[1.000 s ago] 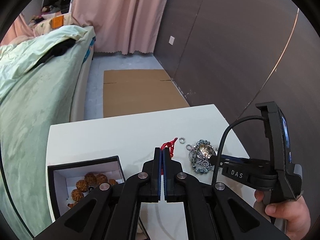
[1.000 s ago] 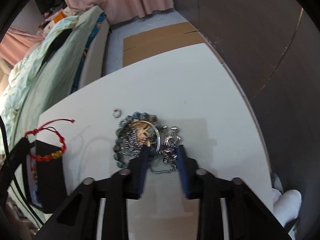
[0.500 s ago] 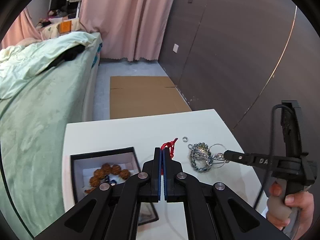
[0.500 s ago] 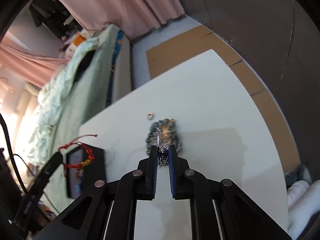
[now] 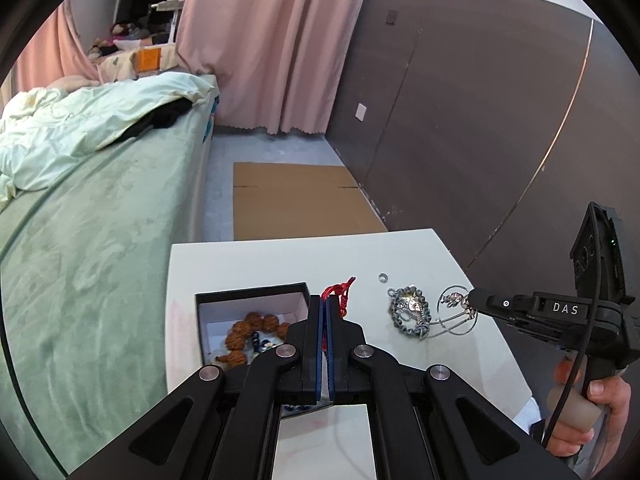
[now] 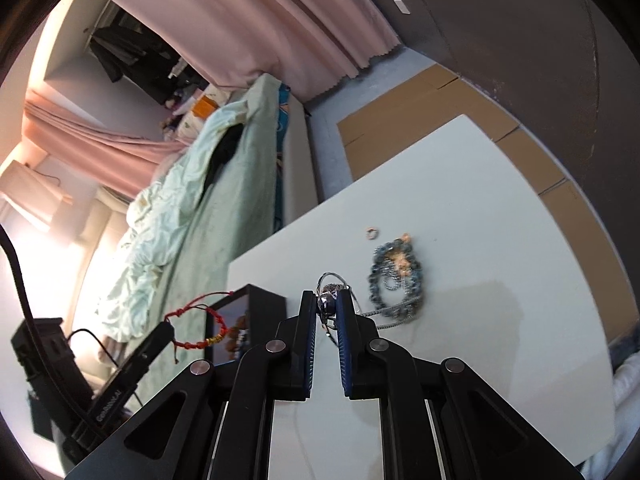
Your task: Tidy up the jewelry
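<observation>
1. Red cord is what your left gripper (image 5: pixel 325 312) carries: its jaws are pressed flat together on the red braided bracelet (image 6: pixel 200 330), which hangs in a loop above the open black jewelry box (image 5: pixel 252 294). To finish this step well, I judge you should bring the loop over the white inside of the box before you release, so the knotted tail does not snag the rim.
2. Brown wooden beads (image 5: pixel 252 326) already lie in the box, so aim for the bare part of its floor beside them.
3. Your right gripper (image 6: pixel 328 306) is nearly shut, pinching a silver charm bracelet (image 5: pixel 454 306) at its tips. The blue pads (image 6: pixel 343 320) press on the charm cluster, and a thin chain trails from it toward the table.
4. That chain appears to run into the pile of blue-grey beads and silver chain (image 6: pixel 394 282) lying on the white table (image 6: pixel 500 208). I judge it may be tangled there, so lift slowly and watch whether the pile drags along; if it does, ease back instead of tugging.
5. A small ring (image 6: pixel 372 233) sits alone on the table just beyond the pile, clear of both grippers. Keep the trailing chain from sweeping it off the edge.
6. Only the right hand (image 5: pixel 592 412) shows, wrapped around its handle.
</observation>
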### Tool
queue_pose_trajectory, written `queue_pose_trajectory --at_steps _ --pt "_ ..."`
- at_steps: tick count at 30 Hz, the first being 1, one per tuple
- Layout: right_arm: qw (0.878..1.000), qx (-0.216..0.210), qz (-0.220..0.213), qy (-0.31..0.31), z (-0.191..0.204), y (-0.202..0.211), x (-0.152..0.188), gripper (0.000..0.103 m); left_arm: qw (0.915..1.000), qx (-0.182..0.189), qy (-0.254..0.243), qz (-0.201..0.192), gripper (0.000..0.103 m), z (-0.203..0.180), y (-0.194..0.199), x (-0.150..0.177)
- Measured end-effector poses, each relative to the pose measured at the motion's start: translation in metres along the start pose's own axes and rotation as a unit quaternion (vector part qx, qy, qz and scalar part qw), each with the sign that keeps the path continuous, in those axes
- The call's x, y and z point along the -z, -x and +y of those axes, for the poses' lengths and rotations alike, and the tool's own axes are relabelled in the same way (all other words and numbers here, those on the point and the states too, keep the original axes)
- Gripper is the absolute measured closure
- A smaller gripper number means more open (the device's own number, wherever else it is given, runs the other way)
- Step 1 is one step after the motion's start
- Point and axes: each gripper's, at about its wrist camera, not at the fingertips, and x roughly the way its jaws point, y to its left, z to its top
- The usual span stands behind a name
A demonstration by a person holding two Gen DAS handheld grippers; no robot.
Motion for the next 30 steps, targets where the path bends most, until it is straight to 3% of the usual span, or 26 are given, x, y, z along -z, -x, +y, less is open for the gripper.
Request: queue_pose_trajectory --at_steps 9,13,17,30 --pt "0.998 -0.058 -0.012 0.022 0.026 0.001 0.007 0.091 0.9998 0.000 0.014 -0.011 0.102 0.014 0.018 0.000" --pt "0.999 -0.028 0.004 0.033 0.034 -0.016 0.011 0.091 0.9997 -0.001 0.019 -0.014 0.102 0.018 0.021 0.000" --pt "0.999 -0.028 0.023 0.029 0.032 -0.030 0.014 0.091 0.9997 0.000 0.022 -0.014 0.102 0.020 0.022 0.000" --pt "0.991 -0.067 -0.040 0.110 0.104 0.021 0.001 0.092 0.9987 -0.001 0.045 -0.023 0.102 0.043 0.030 -0.008"
